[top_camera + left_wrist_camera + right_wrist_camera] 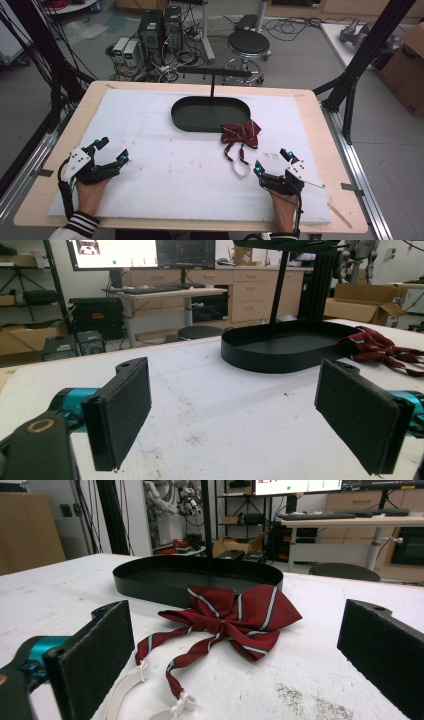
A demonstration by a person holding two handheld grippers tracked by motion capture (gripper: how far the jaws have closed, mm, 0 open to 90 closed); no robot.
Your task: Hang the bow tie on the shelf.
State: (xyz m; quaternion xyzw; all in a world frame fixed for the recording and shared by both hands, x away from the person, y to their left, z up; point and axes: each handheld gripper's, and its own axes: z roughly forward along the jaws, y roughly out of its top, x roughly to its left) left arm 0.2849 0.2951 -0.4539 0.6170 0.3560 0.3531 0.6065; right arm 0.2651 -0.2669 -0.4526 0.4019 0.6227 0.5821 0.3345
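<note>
Both grippers: left [111,151], right [272,161], spread, empty | bow tie [235,617] touching tray [150,582] front wall | soft, light; likely pinch centre knot

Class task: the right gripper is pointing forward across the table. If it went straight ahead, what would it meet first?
Most likely the red striped bow tie, which lies between the open jaws of the right gripper. Its white strap is nearest; the black oval tray sits behind.

You've got a dark red bow tie [235,617] with grey-white stripes, white strap [125,692], black oval tray [200,117], white stained table cover [165,170].
</note>
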